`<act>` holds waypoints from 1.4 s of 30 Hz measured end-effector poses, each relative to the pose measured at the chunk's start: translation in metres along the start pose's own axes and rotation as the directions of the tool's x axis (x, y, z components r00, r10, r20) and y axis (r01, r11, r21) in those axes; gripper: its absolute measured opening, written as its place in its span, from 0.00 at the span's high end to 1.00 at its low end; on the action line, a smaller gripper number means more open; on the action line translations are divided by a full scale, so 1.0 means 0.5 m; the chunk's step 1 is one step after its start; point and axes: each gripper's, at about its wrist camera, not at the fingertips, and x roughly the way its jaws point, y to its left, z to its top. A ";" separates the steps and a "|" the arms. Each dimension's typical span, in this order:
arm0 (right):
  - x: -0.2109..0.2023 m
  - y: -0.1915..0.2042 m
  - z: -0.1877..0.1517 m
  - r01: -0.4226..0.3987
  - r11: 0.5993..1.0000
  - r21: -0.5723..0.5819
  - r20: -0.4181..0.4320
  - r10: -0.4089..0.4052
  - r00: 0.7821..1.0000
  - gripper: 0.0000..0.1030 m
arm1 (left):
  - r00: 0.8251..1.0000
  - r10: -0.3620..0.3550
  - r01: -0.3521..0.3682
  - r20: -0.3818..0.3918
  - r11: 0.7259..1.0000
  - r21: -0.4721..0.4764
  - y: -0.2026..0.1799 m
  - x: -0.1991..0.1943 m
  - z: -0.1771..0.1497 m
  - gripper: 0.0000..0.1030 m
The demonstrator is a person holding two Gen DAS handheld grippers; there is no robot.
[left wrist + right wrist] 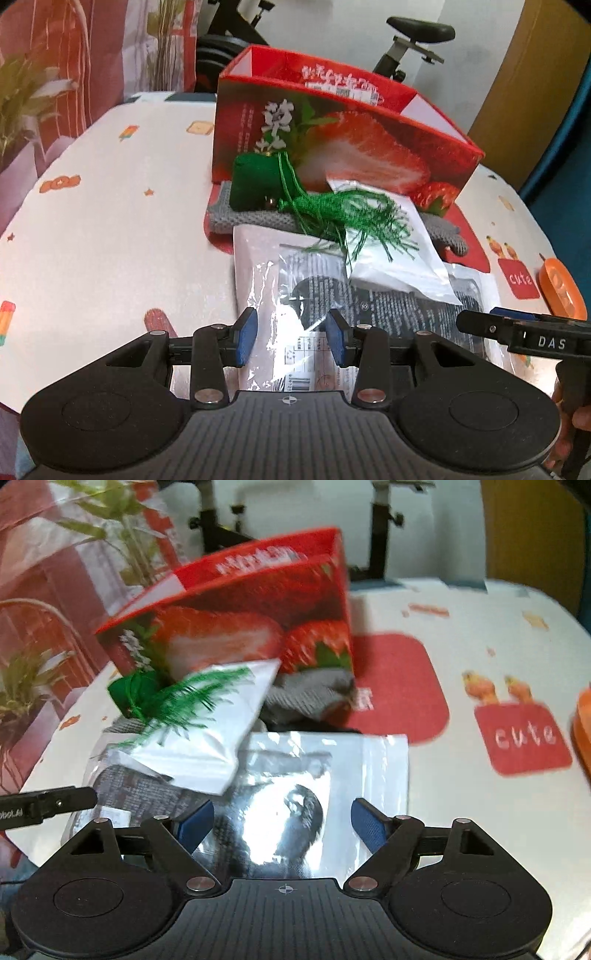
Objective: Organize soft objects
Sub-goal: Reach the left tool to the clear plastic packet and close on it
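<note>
A pile of soft things lies in front of a red strawberry box (pixel 343 133). A green pouch (pixel 255 181) with a green tassel (pixel 354 225) rests on a grey knit cloth (pixel 255 221) and a small white bag (pixel 391 251). Below lies a clear plastic bag of dark fabric (pixel 388 302). My left gripper (pixel 291 338) is open just above the clear bag's near edge. My right gripper (pixel 282 825) is open over the same clear bag (pixel 314 775). The box (pixel 236 605), pouch (pixel 133 690) and white bag (pixel 207 746) also show in the right wrist view.
The table has a white cloth (pixel 110 229) with cartoon prints and a red patch (pixel 399 686). An orange object (pixel 561 288) sits at the right edge. An exercise bike (pixel 402 48) and a patterned curtain (pixel 74 74) stand behind the table.
</note>
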 end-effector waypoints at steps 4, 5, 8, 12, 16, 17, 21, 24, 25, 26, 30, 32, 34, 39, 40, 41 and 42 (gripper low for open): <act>0.005 -0.011 -0.004 -0.002 0.999 0.037 -0.015 0.003 1.000 0.20 | 1.000 -0.005 0.005 -0.031 1.000 -0.004 0.002 0.010 -0.004 0.59; 0.006 -0.010 -0.005 -0.004 0.999 0.034 -0.017 0.005 1.000 0.20 | 0.999 -0.007 0.007 -0.034 1.000 -0.007 0.003 0.012 -0.004 0.59; 0.020 -0.004 -0.008 -0.028 0.999 0.018 -0.047 0.029 0.998 0.10 | 0.998 -0.021 0.020 -0.054 1.000 -0.021 0.008 0.020 -0.006 0.58; 0.025 0.005 -0.011 -0.038 0.999 -0.004 -0.051 0.037 0.998 0.07 | 0.996 -0.043 0.040 -0.077 0.999 -0.035 0.012 0.037 -0.009 0.58; 0.024 0.003 -0.009 -0.042 0.999 0.003 -0.051 0.043 0.998 0.07 | 0.997 -0.043 0.040 -0.070 0.999 -0.036 0.016 0.039 -0.009 0.55; 0.025 0.004 -0.009 -0.039 0.999 -0.004 -0.051 0.039 0.998 0.07 | 0.997 -0.045 0.042 -0.070 0.999 -0.034 0.016 0.040 -0.010 0.52; 0.028 0.005 -0.009 -0.039 0.999 -0.018 -0.052 0.038 0.998 0.07 | 0.996 -0.054 0.054 -0.072 0.999 -0.011 0.008 0.046 -0.010 0.44; 0.029 0.001 -0.008 -0.053 0.998 -0.017 -0.041 0.052 0.998 0.07 | 0.996 -0.049 0.050 -0.071 0.998 0.025 -0.005 0.050 -0.013 0.41; 0.029 0.002 -0.009 -0.052 0.998 -0.019 -0.040 0.051 0.998 0.07 | 0.996 -0.049 0.051 -0.071 0.998 0.030 -0.006 0.051 -0.014 0.41; 0.029 0.003 -0.009 -0.049 0.999 -0.023 -0.040 0.048 0.998 0.07 | 0.996 -0.049 0.052 -0.071 0.998 0.034 -0.006 0.051 -0.014 0.41; 0.030 0.008 -0.010 -0.043 0.999 -0.033 -0.043 0.042 0.998 0.06 | 0.996 -0.048 0.050 -0.070 0.998 0.038 -0.005 0.049 -0.015 0.41; 0.032 0.010 -0.010 -0.044 0.998 -0.039 -0.044 0.042 0.998 0.05 | 0.997 -0.041 0.044 -0.070 0.998 0.047 -0.008 0.048 -0.016 0.40; 0.033 0.013 -0.010 -0.041 0.998 -0.050 -0.046 0.039 0.998 0.04 | 0.997 -0.039 0.042 -0.070 0.998 0.048 -0.008 0.049 -0.016 0.38; 0.037 0.011 -0.008 -0.035 0.998 -0.054 -0.042 0.033 0.999 0.03 | 0.998 0.027 -0.025 -0.062 0.999 0.028 0.003 0.040 -0.012 0.39; 0.037 0.012 -0.008 -0.032 0.998 -0.057 -0.043 0.029 0.999 0.03 | 0.998 0.024 -0.023 -0.065 0.999 0.025 0.004 0.041 -0.012 0.40; 0.038 0.014 -0.008 -0.028 0.998 -0.059 -0.044 0.026 0.999 0.03 | 0.997 0.025 -0.023 -0.067 0.999 0.026 0.004 0.042 -0.013 0.40; 0.038 0.014 -0.007 -0.026 0.998 -0.058 -0.045 0.023 0.999 0.03 | 0.997 0.025 -0.023 -0.069 0.999 0.030 0.003 0.042 -0.013 0.40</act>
